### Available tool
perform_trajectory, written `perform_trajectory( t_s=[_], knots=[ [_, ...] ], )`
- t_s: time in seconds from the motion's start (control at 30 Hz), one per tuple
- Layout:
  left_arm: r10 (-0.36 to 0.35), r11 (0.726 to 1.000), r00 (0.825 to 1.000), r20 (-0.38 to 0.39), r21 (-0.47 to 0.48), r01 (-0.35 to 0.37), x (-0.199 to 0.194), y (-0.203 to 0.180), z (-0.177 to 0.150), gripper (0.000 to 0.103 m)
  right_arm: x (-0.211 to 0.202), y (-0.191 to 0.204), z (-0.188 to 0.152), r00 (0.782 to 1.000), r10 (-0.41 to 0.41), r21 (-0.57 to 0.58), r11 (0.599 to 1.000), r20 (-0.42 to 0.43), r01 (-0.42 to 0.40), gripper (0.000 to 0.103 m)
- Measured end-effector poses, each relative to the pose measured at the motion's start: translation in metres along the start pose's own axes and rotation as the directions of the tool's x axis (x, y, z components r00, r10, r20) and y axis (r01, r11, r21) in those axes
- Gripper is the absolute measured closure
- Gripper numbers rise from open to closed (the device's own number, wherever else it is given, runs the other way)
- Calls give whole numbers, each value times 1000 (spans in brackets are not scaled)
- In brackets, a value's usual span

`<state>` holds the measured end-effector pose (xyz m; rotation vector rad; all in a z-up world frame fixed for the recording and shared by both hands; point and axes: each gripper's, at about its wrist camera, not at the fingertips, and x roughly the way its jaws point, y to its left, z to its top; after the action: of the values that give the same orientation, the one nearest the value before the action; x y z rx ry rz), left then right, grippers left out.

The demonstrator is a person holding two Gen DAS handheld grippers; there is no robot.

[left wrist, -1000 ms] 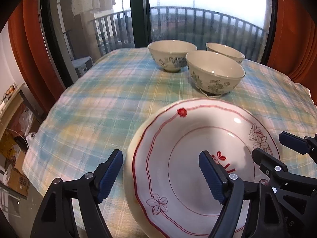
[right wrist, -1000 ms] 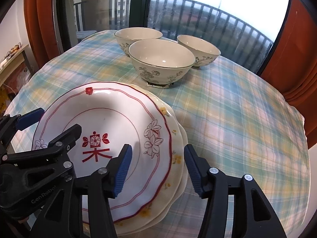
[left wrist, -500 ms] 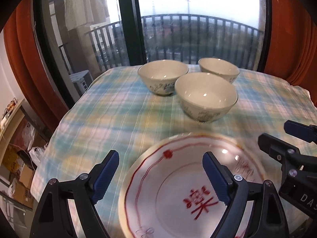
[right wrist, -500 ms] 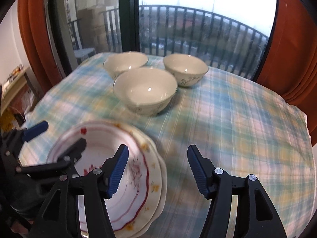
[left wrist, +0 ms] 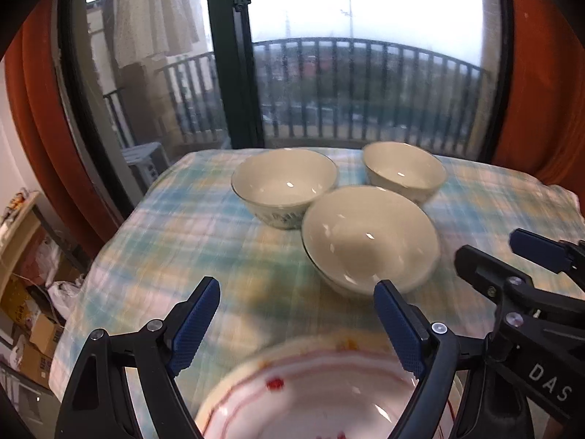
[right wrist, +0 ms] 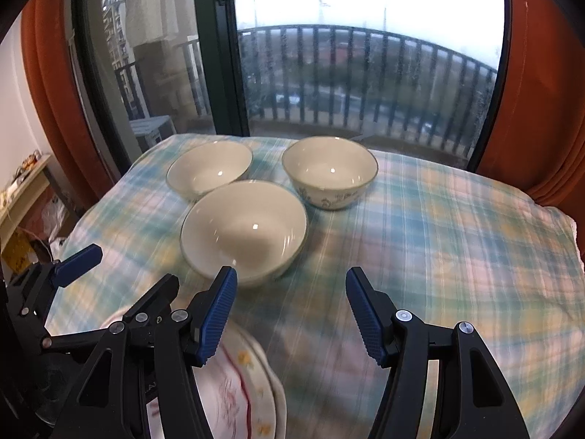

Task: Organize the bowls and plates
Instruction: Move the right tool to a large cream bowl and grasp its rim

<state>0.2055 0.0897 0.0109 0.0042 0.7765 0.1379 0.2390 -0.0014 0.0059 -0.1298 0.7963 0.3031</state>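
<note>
Both pulled up and back: left gripper (left wrist: pixel 296 323) and right gripper (right wrist: pixel 289 311), fingers spread, grasping nothing. Red-patterned white plate stack (left wrist: pixel 318 395) released at bottom of frame on plaid-clothed counter (right wrist: pixel 438 241). Three cream ceramic bowls (left wrist: pixel 369 236) centre frame, likely next.

Glossy glazed ceramic bowls (left wrist: pixel 369 236) catch window light above my matt black plastic left gripper (left wrist: pixel 294 323), its ribbed blue pads (left wrist: pixel 195 323) poised over soft woven plaid tablecloth (left wrist: pixel 175 241) and a shiny red-trimmed plate (left wrist: pixel 310 398).
</note>
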Motion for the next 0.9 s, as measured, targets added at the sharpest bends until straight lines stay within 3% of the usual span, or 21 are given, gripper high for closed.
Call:
perform_trajectory(
  t_s=[0.13,0.5,0.7,0.77,0.9],
  knots=[
    [13,1000,1000,-18,-1,-13,20,-3,13,16,16,0,12,999,-34,-4,999,29,34,37],
    [13,1000,994,-106,-14,-14,74,-5,32,18,70,-7,34,999,14,55,998,-30,-13,37],
    [-22,999,987,-158,-30,17,92,-6,33,33,93,-9,36,998,24,70,997,-54,-20,39],
    [-24,999,987,-158,-32,20,93,-7,33,44,97,-10,36,998,29,72,997,-62,-25,46],
    [-56,997,982,-182,-63,45,100,-7,33,61,107,-7,37,996,34,52,998,-86,-30,74]
  ],
)
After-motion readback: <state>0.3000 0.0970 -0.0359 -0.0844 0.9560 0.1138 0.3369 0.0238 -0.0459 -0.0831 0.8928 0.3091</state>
